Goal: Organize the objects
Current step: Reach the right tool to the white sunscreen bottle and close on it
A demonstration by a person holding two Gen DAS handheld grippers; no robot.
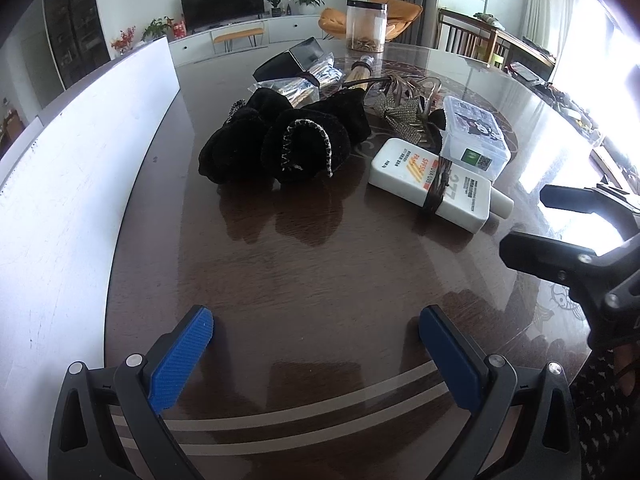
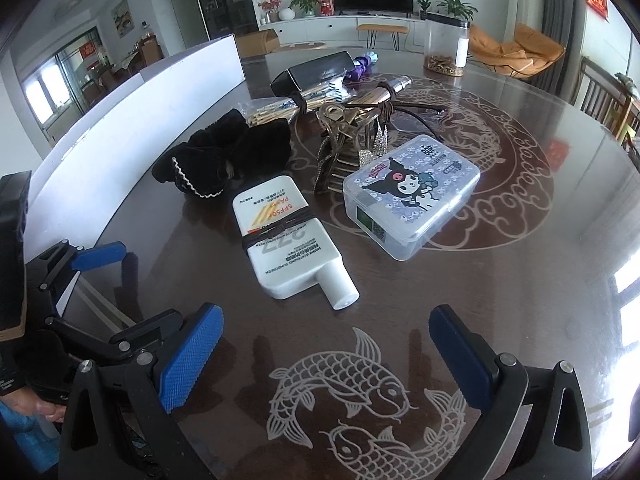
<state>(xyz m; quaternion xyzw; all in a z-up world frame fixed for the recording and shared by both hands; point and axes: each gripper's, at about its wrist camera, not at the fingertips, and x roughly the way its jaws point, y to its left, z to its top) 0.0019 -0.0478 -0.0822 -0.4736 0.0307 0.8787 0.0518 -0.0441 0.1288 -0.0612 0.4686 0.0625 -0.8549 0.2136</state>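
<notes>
flatly, white sunscreen bottle (image 2: 286, 240) lies wrapped with dark cord.

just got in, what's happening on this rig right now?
Nothing is gripped yet. A person holds both grippers open above the dark round table: the left gripper faces a black velvet scrunchie, the right gripper faces a white sunscreen bottle wrapped in dark hair ties. Beside that lie a clear cartoon-print plastic box, hair claw clips and bundled sticks, all unsorted.
</notes>
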